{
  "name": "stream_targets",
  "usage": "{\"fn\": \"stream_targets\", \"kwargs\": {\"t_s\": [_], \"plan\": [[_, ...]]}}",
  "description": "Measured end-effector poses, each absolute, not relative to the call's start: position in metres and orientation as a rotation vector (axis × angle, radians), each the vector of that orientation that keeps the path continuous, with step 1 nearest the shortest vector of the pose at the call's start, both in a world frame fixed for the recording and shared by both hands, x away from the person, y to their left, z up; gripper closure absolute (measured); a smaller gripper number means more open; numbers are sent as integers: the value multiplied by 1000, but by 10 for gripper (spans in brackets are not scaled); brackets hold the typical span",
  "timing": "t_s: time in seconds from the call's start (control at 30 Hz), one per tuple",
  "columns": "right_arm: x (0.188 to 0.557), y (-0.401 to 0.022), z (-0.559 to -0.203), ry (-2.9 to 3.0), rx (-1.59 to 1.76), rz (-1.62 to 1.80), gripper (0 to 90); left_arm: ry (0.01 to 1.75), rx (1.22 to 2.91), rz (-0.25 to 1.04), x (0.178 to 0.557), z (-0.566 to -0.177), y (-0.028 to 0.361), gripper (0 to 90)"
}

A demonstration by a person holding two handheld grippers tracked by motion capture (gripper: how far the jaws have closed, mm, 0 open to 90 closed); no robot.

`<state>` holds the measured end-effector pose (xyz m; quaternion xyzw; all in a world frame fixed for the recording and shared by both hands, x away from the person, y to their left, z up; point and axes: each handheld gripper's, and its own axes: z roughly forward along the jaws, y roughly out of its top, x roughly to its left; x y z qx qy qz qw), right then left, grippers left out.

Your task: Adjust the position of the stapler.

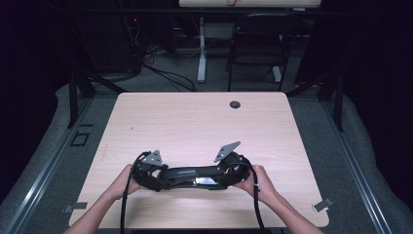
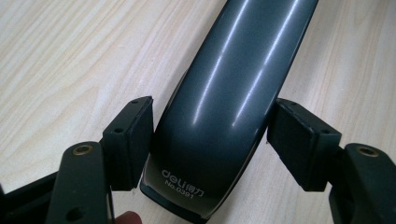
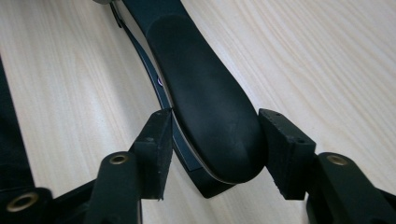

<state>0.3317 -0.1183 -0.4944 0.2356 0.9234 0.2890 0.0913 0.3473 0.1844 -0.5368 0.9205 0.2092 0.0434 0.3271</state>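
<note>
Wood table [image 1: 195, 122] w/ long glossy dark-grey stapler [image 1: 192, 175], matte black end.

Black two-jaw grippers [image 1: 160, 178] — brass-ringed screws, grey three-cornered plates, trailing black cables.

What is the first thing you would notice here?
A long, shiny dark grey stapler lies near the front edge of the pale wooden table, stretched between two hands. The left gripper has its black jaws around the glossy end printed with white letters, and the right gripper has its jaws around the matte rounded end. Behind the table the room is dark, with a black chair.
</note>
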Motion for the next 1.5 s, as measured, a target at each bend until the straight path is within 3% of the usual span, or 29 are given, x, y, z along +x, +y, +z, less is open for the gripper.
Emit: {"fn": "stream_targets", "kwargs": {"t_s": [0.53,0.6,0.77,1.17,1.3,1.5], "plan": [[334,-121,-495,2726,691,889,455,559,2417,155,343,-536,183,331],[335,-122,-495,2723,706,887,389,574,2404,153,342,-535,185,321],[333,-134,-493,2706,742,928,273,604,2358,176,340,-530,193,189],[325,-153,-492,2724,789,952,126,652,2274,209,327,-514,196,89],[322,-156,-492,2737,823,946,16,665,2252,225,319,-508,193,40],[316,-159,-491,2722,842,957,1,669,2204,196,311,-502,188,0]]}}
